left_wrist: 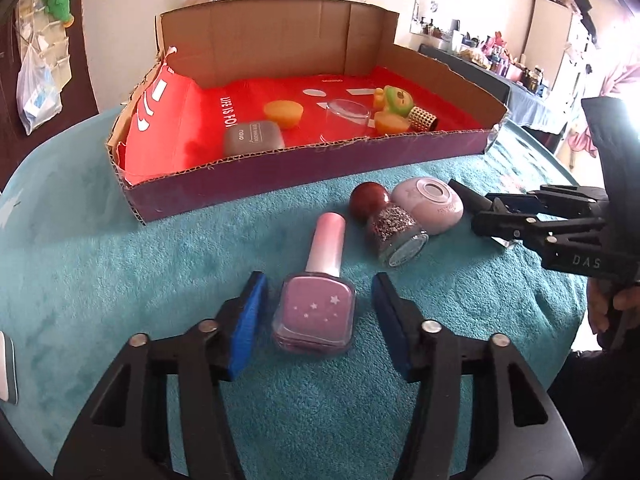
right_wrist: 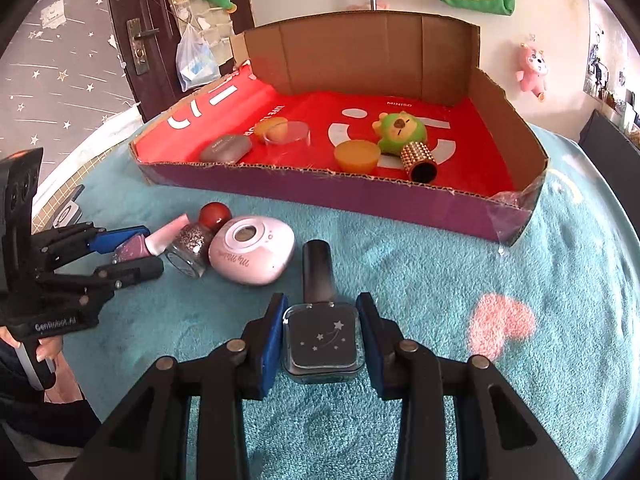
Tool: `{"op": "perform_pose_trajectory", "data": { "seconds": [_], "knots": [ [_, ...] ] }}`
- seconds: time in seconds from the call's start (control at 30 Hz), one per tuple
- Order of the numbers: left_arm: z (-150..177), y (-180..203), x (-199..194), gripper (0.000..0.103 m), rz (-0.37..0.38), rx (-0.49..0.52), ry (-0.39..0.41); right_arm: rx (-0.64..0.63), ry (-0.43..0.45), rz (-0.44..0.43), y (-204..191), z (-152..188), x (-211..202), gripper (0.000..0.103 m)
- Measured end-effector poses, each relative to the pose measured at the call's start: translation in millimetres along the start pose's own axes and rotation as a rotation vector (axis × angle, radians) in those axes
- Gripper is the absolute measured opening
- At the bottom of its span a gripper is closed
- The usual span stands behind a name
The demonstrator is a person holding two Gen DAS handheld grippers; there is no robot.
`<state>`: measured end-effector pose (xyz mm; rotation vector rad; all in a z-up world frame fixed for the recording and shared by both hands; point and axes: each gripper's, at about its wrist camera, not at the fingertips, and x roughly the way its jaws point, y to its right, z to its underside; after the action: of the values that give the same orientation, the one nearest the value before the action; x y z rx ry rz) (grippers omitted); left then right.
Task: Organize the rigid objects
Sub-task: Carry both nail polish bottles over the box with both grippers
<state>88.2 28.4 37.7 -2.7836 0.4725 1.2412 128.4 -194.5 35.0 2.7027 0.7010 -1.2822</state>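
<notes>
A pink nail polish bottle [left_wrist: 316, 312] lies on the teal towel between the pads of my left gripper [left_wrist: 316, 312], which is open with gaps on both sides. My right gripper [right_wrist: 322, 336] has its pads against the sides of a dark nail polish bottle [right_wrist: 322, 340] with a black cap. A glitter bottle with a red round cap [left_wrist: 394, 224] and a pink oval case [left_wrist: 430, 204] lie beside them; both also show in the right wrist view, the bottle [right_wrist: 192, 240] and the case [right_wrist: 252, 256]. The cardboard box [right_wrist: 360, 196] stands behind.
The box holds a grey case [right_wrist: 226, 148], a clear round lid [right_wrist: 288, 136], two orange cups [right_wrist: 356, 156], a green toy [right_wrist: 400, 132] and a studded cylinder [right_wrist: 420, 160]. A wall and door stand behind the table. A white object [left_wrist: 6, 368] lies at the left edge.
</notes>
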Motion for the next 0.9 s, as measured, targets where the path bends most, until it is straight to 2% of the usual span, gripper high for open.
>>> {"op": "perform_pose_trajectory", "data": {
  "seconds": [0.07,0.13,0.2,0.27,0.43,0.47,0.5,0.53,0.57,0.63,0.7,0.9],
  "knots": [
    [0.4,0.1,0.6,0.054,-0.004,0.002,0.000,0.000,0.002,-0.003,1.2,0.3,-0.2,0.039],
    [0.7,0.1,1.0,0.054,-0.006,0.000,0.000,0.001,0.003,-0.002,1.7,0.1,-0.4,0.044],
    [0.6,0.2,1.5,0.054,-0.009,0.001,-0.001,-0.006,0.009,0.010,1.4,0.1,-1.4,0.056],
    [0.5,0.8,1.5,0.054,-0.012,0.002,0.002,-0.015,0.011,0.025,1.5,0.8,-1.6,0.059],
    [-2.6,1.7,5.6,0.053,-0.019,-0.007,-0.001,-0.033,0.009,0.045,-0.7,2.9,-0.5,0.059],
    [-3.4,2.4,6.6,0.051,-0.021,-0.007,-0.003,-0.044,0.011,0.056,-2.9,3.4,-0.1,0.059],
    [-4.0,3.3,7.2,0.042,-0.024,-0.005,-0.003,-0.054,0.012,0.065,-5.0,4.0,0.6,0.058],
    [-4.6,4.4,7.7,0.039,-0.035,0.000,-0.001,-0.063,0.012,0.072,-6.9,4.6,1.0,0.057],
    [-4.9,4.9,8.0,0.036,-0.044,0.004,0.002,-0.078,0.015,0.080,-9.6,5.1,1.6,0.052],
    [-4.8,4.1,7.2,0.036,-0.039,0.002,0.004,-0.109,0.023,0.081,-15.9,6.7,0.8,0.038],
    [-4.1,3.0,5.5,0.035,-0.035,-0.008,0.011,-0.128,0.035,0.098,-19.7,8.9,0.3,0.038],
    [-9.9,2.0,-11.6,0.035,-0.012,-0.025,0.060,-0.089,0.081,0.073,-15.4,7.7,-10.8,0.037]
  ]
}}
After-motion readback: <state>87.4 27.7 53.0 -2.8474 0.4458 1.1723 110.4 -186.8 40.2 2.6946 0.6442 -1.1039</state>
